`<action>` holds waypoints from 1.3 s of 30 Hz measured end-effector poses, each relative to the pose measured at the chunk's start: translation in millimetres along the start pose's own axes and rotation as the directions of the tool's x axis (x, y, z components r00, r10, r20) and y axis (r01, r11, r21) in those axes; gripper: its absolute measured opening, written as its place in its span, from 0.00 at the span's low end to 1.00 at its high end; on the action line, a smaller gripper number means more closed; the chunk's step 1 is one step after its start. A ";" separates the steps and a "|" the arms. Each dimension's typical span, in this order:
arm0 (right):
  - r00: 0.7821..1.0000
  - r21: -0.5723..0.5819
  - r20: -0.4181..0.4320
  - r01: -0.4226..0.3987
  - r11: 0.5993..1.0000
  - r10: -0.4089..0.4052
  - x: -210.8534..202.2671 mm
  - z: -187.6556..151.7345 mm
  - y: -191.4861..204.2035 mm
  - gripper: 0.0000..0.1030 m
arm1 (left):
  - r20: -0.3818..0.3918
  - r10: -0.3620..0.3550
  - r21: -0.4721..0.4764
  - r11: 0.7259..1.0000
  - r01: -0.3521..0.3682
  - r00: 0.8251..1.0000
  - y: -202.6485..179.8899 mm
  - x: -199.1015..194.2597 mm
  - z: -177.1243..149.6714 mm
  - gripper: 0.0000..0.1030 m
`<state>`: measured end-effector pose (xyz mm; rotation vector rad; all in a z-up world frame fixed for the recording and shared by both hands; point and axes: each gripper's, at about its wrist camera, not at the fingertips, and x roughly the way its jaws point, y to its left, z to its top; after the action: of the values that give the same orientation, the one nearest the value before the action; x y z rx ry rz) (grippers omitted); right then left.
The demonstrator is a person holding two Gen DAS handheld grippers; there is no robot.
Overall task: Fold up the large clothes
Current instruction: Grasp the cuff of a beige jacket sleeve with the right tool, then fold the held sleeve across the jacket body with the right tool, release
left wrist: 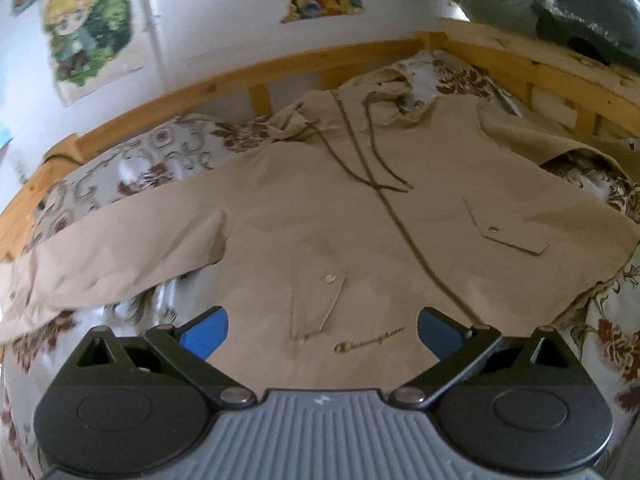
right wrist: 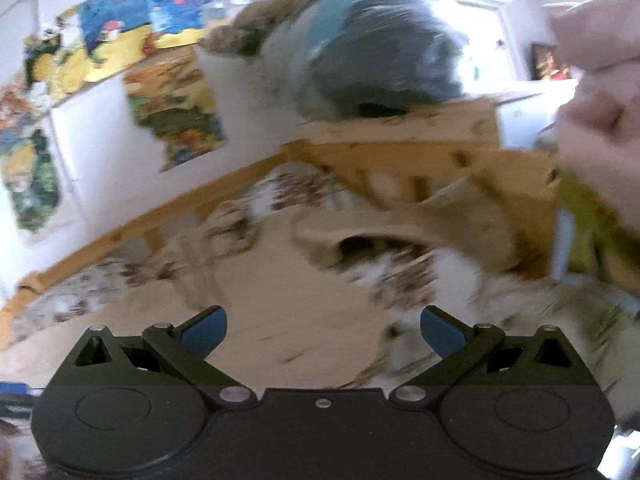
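Hovering over the beige jacket [left wrist: 360, 224], left gripper [left wrist: 322, 332] — jaws spread wide, holding nothing; right gripper [right wrist: 323, 331] likewise wide apart, empty — view blurred.

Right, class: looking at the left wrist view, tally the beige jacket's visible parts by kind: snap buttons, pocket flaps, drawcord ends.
Snap buttons: 2, one on the lower flap, one on the chest flap
Pocket flaps: 2
Drawcord ends: 2
Total: 6
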<state>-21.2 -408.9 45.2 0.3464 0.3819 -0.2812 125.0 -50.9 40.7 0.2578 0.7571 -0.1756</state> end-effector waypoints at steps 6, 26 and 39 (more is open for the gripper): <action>0.977 -0.317 0.052 0.211 0.925 -0.205 68.1 33.2 -20.5 0.99 | 0.053 -0.041 0.044 0.998 0.039 0.998 -18.1 41.6 18.6 1.00; 0.855 -0.768 0.213 0.445 0.461 -0.472 234.4 38.6 -37.4 0.00 | -0.048 -0.061 -0.169 0.984 0.053 0.997 39.2 125.3 -20.9 0.99; 0.973 -0.461 0.094 -0.145 0.875 0.211 144.8 177.8 111.2 0.00 | -0.002 -0.091 -0.232 0.969 0.088 0.996 62.7 102.2 -22.4 0.99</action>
<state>200.1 -404.9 171.6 -0.0994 0.2613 -0.0284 199.0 8.9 -35.7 0.0022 0.7954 -0.1695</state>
